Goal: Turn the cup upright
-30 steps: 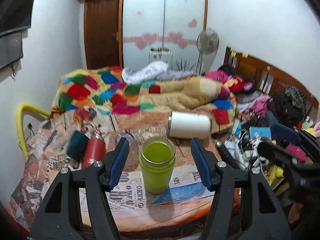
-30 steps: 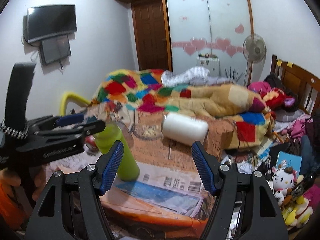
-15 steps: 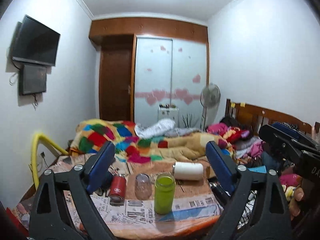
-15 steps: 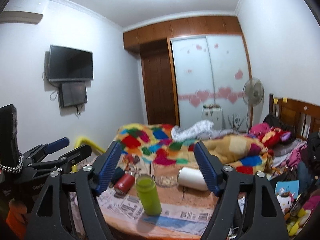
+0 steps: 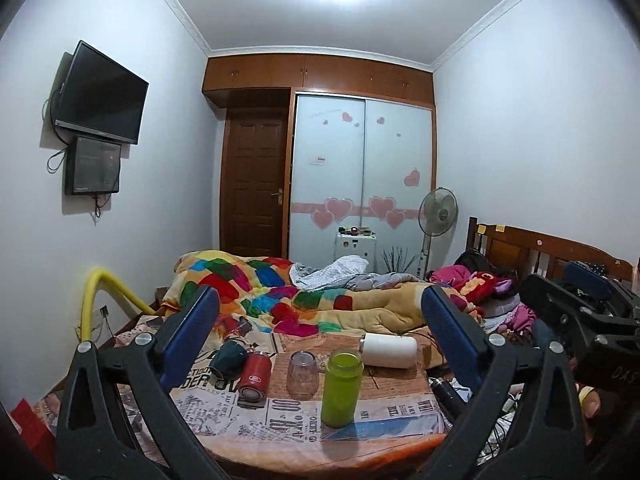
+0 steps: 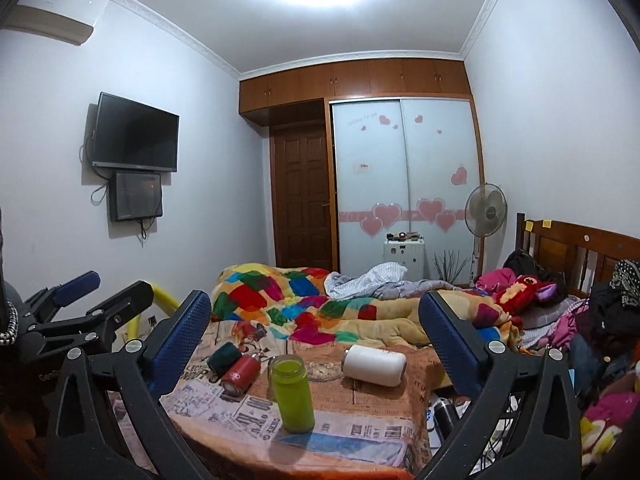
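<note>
A cluttered bedroom, newspaper-covered table [image 5: 280,420] at the bed's foot. Both the left gripper [image 5: 320,324] and right gripper [image 6: 314,322] hang spread wide, holding nothing. The green cup [image 5: 341,388] stands upright near the table's front; the clear glass [image 5: 301,369] behind it is hard to read.

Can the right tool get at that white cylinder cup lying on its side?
Probably yes: the right tool is open and empty, and nothing stands between it and the white cylinder cup.

left hand-held gripper [image 5: 320,320]: black frame | blue ribbed pads [image 5: 192,334] | silver screws || right hand-held gripper [image 6: 314,326]: black frame | blue pads [image 6: 180,340] | silver screws
</note>
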